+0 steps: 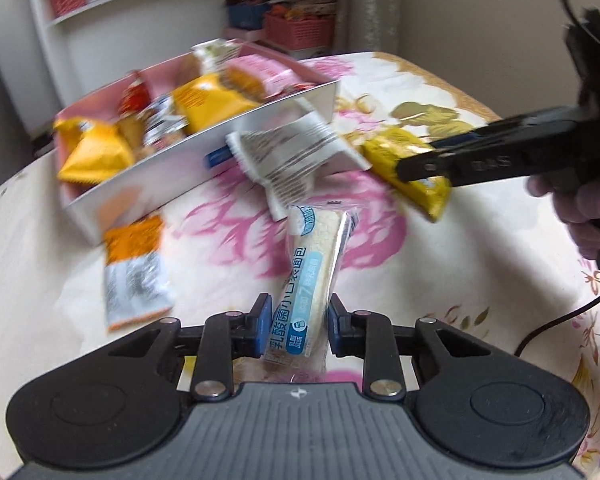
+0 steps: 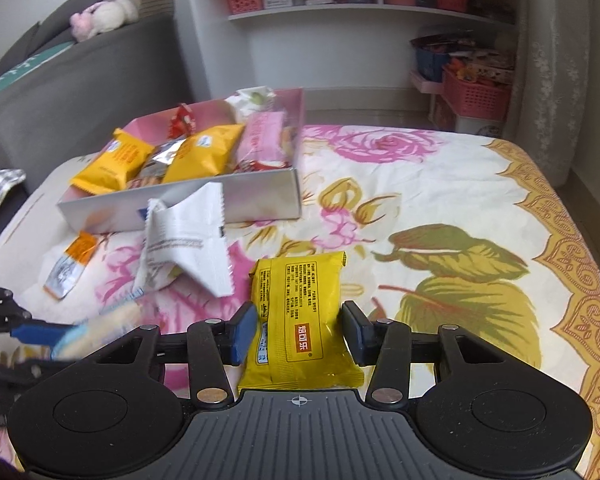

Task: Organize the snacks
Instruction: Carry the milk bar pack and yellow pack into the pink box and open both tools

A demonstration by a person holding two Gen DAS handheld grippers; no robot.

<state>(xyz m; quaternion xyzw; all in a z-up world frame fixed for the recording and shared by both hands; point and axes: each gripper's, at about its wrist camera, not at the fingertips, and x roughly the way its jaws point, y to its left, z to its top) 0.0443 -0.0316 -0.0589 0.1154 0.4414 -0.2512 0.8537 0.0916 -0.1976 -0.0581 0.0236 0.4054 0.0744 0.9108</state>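
My left gripper (image 1: 297,326) is shut on a clear-wrapped bread packet with blue print (image 1: 310,280), lifted off the floral cloth; it also shows blurred in the right wrist view (image 2: 99,328). My right gripper (image 2: 300,330) is shut on a yellow snack packet (image 2: 300,320), seen from the left wrist view (image 1: 408,168) to the right of the box. The pink-lined white box (image 2: 259,196) holds several yellow, pink and red packets. A white packet (image 2: 187,236) leans on the box's front wall. An orange-and-silver packet (image 1: 133,272) lies on the cloth left of the bread.
The table has a floral cloth (image 2: 440,208). Behind it stand white shelves (image 2: 360,12) and pink baskets (image 2: 476,96) with more snacks. A grey sofa (image 2: 59,92) is at the left. A black cable (image 1: 560,316) trails at the right.
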